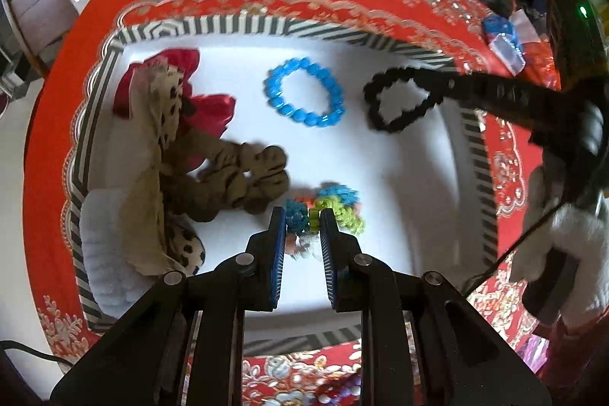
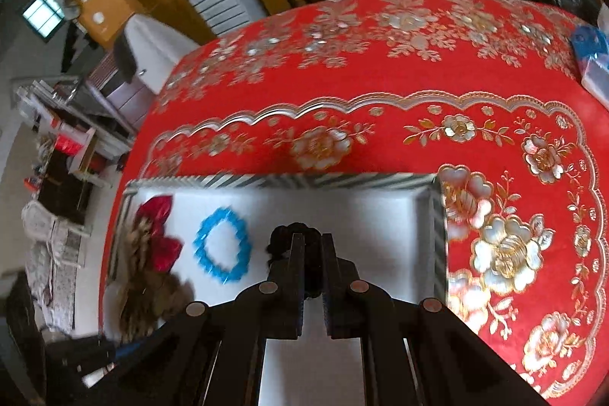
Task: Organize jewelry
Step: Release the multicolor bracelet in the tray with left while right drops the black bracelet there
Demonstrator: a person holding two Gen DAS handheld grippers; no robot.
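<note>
Left gripper (image 1: pixel 302 215): low centre of the left wrist view, blue ribbed pads closed in on a small multicoloured bundle of coil ties (image 1: pixel 327 208); clamped on the blue and green coils.
Right gripper (image 2: pixel 313 242): low centre of the right wrist view, black fingers drawn close together on the black bracelet (image 2: pixel 293 234); in the left view the loop (image 1: pixel 399 99) hangs from those fingertips at centre right, over the tray's white floor.
Tray (image 1: pixel 243 23): shallow box with black-and-white striped walls and a smooth white bottom, centred on a red tablecloth (image 2: pixel 342 82) with raised silver and gold flowers.
Blue bracelet (image 1: pixel 304 92): upper centre of the left view, glossy faceted beads in a round loop, lying flat and apart from the rest.
Scrunchies (image 1: pixel 228 177): left part of the tray, soft gathered cloth, tan with dark stripes, touching a shiny red bow (image 1: pixel 182 86) and spotted fabric.
Risk, left: springy coils likely to slip from between the pads or tangle, so one tie may drag its neighbours along on a lift.
Risk, right: grip covers only one edge of the knobbly black loop; a quick swing could shake it loose or drop it across the blue bracelet.
Risk, both: two tools over one tray, near enough to knock each other.
</note>
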